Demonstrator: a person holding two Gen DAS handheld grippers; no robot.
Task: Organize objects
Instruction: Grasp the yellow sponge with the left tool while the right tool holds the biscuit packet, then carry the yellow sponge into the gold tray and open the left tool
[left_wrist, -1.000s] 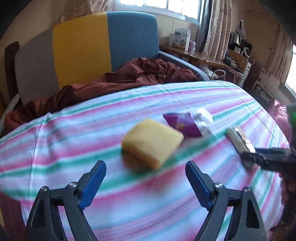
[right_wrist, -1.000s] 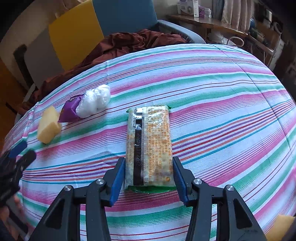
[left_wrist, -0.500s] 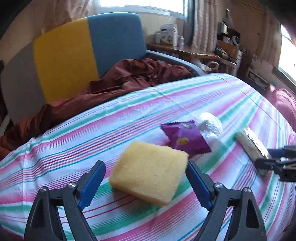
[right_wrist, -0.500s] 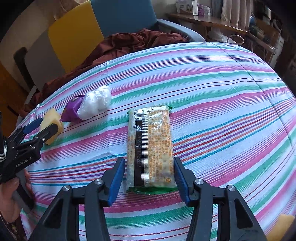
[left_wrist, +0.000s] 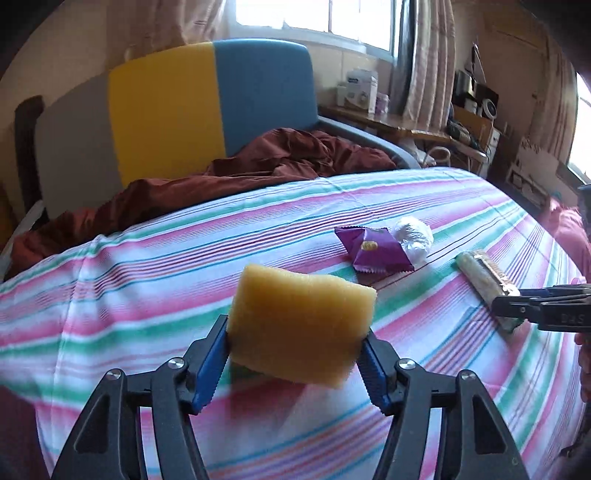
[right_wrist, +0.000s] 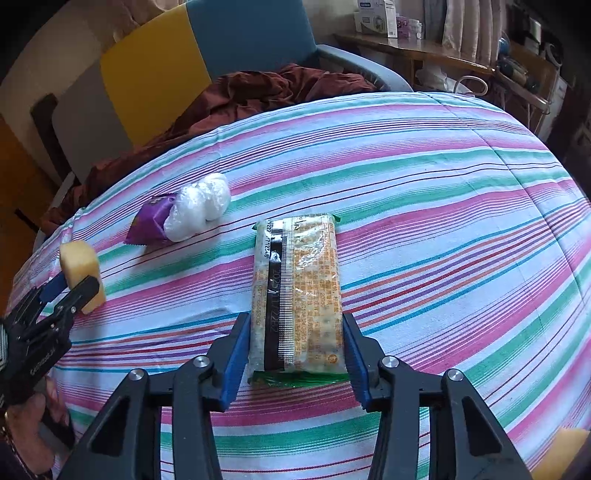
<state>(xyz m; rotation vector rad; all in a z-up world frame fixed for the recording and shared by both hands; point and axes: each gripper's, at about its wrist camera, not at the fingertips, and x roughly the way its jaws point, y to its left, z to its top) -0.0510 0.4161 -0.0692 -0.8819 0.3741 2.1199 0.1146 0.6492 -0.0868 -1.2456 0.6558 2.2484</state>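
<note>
Right claw (right_wrist: 295, 363): blue pads press both long sides of the cracker packet (right_wrist: 297, 299), near its close end.
Cracker packet: lies flat on the striped bedspread (right_wrist: 424, 206).
Left claw (right_wrist: 75, 286): far left, clamps the yellow sponge (right_wrist: 79, 267).
Purple snack pouch (right_wrist: 149, 225): touching the white plastic bundle (right_wrist: 199, 206), between sponge and packet.
Behind: rust-red blanket (right_wrist: 258, 92), yellow-and-blue chair back (right_wrist: 184, 62).
</note>
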